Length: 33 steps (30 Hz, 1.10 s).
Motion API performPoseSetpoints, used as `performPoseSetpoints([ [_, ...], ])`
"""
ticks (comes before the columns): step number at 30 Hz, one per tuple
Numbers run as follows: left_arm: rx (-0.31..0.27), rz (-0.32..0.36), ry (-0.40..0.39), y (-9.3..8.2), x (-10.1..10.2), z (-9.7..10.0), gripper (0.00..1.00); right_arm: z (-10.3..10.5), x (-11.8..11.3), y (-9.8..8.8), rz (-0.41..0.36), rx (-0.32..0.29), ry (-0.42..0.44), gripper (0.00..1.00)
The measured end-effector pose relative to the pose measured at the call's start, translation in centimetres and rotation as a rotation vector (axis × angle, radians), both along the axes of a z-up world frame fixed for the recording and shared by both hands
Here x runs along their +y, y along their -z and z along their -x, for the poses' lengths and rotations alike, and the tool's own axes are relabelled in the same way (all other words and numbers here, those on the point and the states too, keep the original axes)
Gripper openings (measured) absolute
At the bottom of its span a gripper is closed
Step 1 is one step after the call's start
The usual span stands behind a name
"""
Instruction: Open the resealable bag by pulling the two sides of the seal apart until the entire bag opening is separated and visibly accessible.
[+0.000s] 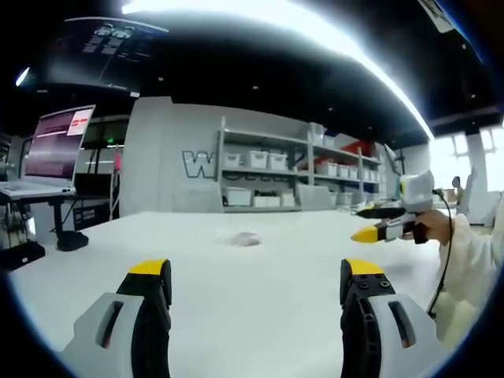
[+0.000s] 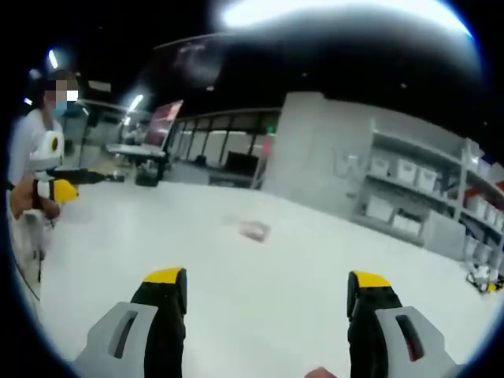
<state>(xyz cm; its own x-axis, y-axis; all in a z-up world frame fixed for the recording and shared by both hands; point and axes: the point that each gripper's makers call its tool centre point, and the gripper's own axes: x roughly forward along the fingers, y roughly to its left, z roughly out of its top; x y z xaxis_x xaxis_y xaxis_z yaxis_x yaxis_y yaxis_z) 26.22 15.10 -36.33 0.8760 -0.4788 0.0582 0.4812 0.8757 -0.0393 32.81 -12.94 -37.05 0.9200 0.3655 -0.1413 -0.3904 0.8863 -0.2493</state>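
White table (image 1: 260, 291), small resealable bag (image 1: 246, 239) lying flat, wall lettering unreadable

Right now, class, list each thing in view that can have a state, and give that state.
Left tongs: open, empty, above the table.
Right tongs: open, empty, above the table.
Resealable bag: lying flat on the white table, untouched; seal too small to judge.
Laptop: lid up, screen lit.

low over table (image 1: 260, 291), views sharing bag (image 1: 246, 239)
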Motion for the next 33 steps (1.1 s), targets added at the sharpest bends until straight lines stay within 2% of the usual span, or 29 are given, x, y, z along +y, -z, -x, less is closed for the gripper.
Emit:
performPoseSetpoints([
  [15,0.004,0.003,-0.005,0.3,0.1,-0.2,0.87,-0.9,0.8,-0.3,0.06,-0.005,-0.027,0.84],
  [33,0.009,0.01,-0.008,0.8,0.2,-0.1,0.87,-2.1,1.7,-0.1,0.08,0.007,-0.048,0.84],
])
